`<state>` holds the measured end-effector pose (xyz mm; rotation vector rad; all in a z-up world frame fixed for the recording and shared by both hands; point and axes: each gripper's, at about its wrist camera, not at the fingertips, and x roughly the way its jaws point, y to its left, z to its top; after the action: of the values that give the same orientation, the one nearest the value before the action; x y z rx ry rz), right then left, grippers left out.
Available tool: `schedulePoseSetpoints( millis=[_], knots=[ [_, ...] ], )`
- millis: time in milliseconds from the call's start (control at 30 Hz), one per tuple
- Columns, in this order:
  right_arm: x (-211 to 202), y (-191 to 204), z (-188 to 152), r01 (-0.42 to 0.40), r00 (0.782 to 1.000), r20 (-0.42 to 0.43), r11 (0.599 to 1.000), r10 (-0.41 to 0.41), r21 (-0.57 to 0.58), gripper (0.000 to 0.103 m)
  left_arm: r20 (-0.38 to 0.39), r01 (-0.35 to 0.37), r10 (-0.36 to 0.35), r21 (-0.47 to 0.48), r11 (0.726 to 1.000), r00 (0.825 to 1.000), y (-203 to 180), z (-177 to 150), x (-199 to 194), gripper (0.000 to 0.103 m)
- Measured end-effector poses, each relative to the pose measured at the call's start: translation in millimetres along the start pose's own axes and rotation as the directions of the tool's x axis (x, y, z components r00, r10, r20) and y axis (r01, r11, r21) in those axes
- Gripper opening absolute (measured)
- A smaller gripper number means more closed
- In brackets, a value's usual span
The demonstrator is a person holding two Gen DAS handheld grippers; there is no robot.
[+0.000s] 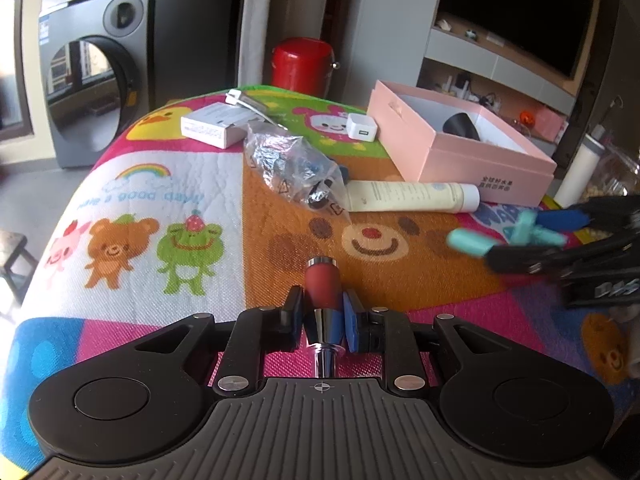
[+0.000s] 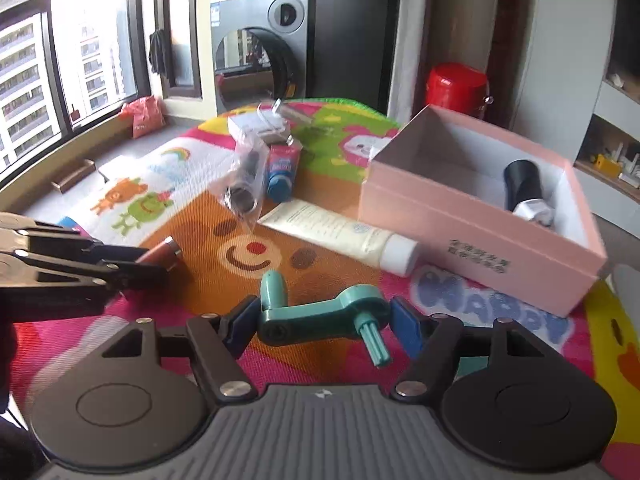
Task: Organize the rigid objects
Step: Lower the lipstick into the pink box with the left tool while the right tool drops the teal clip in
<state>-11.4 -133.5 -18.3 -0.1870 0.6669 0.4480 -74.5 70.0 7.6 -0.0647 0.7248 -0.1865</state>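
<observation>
A: Progress entry. Pink box (image 2: 476, 240) sits open at the far right of the mat (image 1: 168, 280); one dark cylindrical item (image 2: 522, 184) already lies inside. I judge the sorting early: most things remain out.

B: Grippers?

A: Left gripper (image 1: 323, 312) is clenched on a red-handled metal tool (image 1: 322, 284), held just above the mat. Right gripper (image 2: 320, 320) is clamped on a teal crank handle (image 2: 320, 312), near the box's front corner. Both probably bound for the box.

B: Left to do?

A: Cream tube (image 1: 412, 197) lies just beside the box front. A crinkled plastic bag (image 1: 292, 164) of small dark parts touches the tube's flat end. Blue tube (image 2: 282, 170), white carton (image 1: 214, 125) and white charger (image 1: 362, 128) sit farther back.

B: Surface, room?

A: Quilted cartoon mat, bears and a frog, over a rounded table. Washing machine (image 1: 96, 80) behind, red canister (image 1: 302, 66), windows in the right wrist view, shelving at right.
</observation>
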Motion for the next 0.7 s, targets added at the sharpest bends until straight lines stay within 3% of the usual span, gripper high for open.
schedulePoseSetpoints(
  millis=[67,200,367,467,567,633,700],
  knots=[
    [-15.2,-6.6,-3.1,0.016,1.0,0.015,1.0,-0.016,0.007,0.071,-0.006,0.016,-0.015,0.037,0.999,1.0,-6.4,-3.3,-3.6,0.024],
    [-51.0,-19.4,-14.7,0.076,0.995,0.065,0.997,-0.075,-0.002,0.071,-0.025,0.133,-0.132,0.104,0.986,0.991,-27.3,-16.7,-15.1,0.024],
    [-98.2,-42.5,-33.6,0.155,0.975,0.157,0.988,-0.156,0.02,0.071,-0.024,0.177,-0.176,0.192,0.965,0.984,-59.1,-9.5,-24.2,0.024],
    [-117.2,-57.6,-37.0,0.181,0.961,0.201,0.981,-0.191,0.066,0.071,0.003,0.243,-0.248,0.185,0.952,0.969,-67.8,24.3,-30.0,0.024],
    [-130.6,-72.4,-24.1,0.192,0.941,0.262,0.975,-0.215,0.109,0.071,0.088,0.257,-0.285,0.241,0.936,0.955,-79.8,76.3,-43.3,0.024],
    [-136.4,-84.4,1.5,0.199,0.924,0.304,0.97,-0.233,0.138,0.071,0.16,0.246,-0.301,0.294,0.924,0.94,-90.8,121.1,-50.4,0.024],
    [-137.4,-95.8,35.1,0.206,0.904,0.353,0.969,-0.242,0.139,0.071,0.181,0.273,-0.337,0.303,0.913,0.924,-100.1,169.8,-43.8,0.024]
  ],
)
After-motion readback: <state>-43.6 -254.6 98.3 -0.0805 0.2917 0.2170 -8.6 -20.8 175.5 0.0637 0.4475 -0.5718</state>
